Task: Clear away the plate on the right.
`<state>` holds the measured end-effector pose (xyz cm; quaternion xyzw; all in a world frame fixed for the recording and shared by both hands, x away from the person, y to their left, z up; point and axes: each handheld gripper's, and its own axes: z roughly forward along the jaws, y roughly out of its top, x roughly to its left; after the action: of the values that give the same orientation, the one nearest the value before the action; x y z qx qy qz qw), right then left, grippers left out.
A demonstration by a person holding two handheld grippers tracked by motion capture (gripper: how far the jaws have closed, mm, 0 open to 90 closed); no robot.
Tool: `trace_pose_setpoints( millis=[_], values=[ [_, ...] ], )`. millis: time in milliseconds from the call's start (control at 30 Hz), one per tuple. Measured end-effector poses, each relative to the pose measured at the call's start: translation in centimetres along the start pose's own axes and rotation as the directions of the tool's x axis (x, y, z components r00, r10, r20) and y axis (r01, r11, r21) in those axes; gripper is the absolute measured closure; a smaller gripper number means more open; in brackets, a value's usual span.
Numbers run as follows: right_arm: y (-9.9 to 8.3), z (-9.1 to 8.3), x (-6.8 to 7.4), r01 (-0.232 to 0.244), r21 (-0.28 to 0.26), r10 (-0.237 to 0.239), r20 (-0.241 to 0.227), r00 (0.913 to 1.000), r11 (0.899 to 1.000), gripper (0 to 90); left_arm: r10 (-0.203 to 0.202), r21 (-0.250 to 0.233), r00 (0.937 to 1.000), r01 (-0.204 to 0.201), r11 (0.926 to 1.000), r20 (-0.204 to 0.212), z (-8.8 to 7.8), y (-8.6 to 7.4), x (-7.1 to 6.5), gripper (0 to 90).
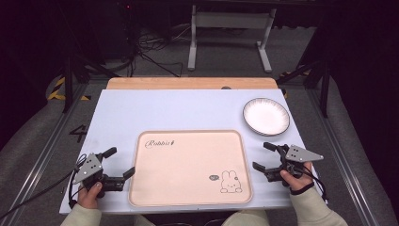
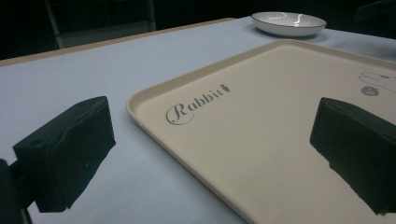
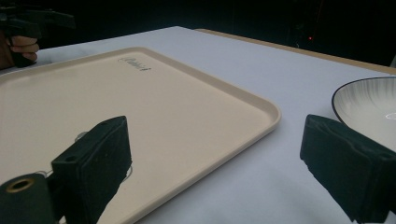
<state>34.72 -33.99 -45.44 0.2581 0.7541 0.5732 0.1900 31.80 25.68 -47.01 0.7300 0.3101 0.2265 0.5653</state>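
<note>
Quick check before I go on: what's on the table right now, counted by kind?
Tray: 1, beige, with a rabbit drawing, nothing on it
Plate: 1, white with a dark rim, beyond the tray's far right corner
Hand-held gripper: 2, left and right, both open beside the tray
Total: 4

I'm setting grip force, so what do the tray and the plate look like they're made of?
Tray: probably matte plastic, going by its even beige surface, rounded moulded rim and printed rabbit and lettering. Plate: likely glazed ceramic, since it is glossy white with a thin dark rim, fine radial lines and a sharp highlight in the left gripper view. Neither is certain by look alone.
</note>
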Motion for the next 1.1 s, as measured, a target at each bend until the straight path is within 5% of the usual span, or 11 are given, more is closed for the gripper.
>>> trace_pose_setpoints(
  millis=[1100],
  values=[
    [0.22, -0.22, -0.22, -0.034, -0.011, 0.034, 0.019, 0.9993, 0.999, 7.5, -0.006, 0.007, 1.0, 0.006, 1.0, -0.005, 0.1, 0.03, 0.01, 0.3]
  ],
)
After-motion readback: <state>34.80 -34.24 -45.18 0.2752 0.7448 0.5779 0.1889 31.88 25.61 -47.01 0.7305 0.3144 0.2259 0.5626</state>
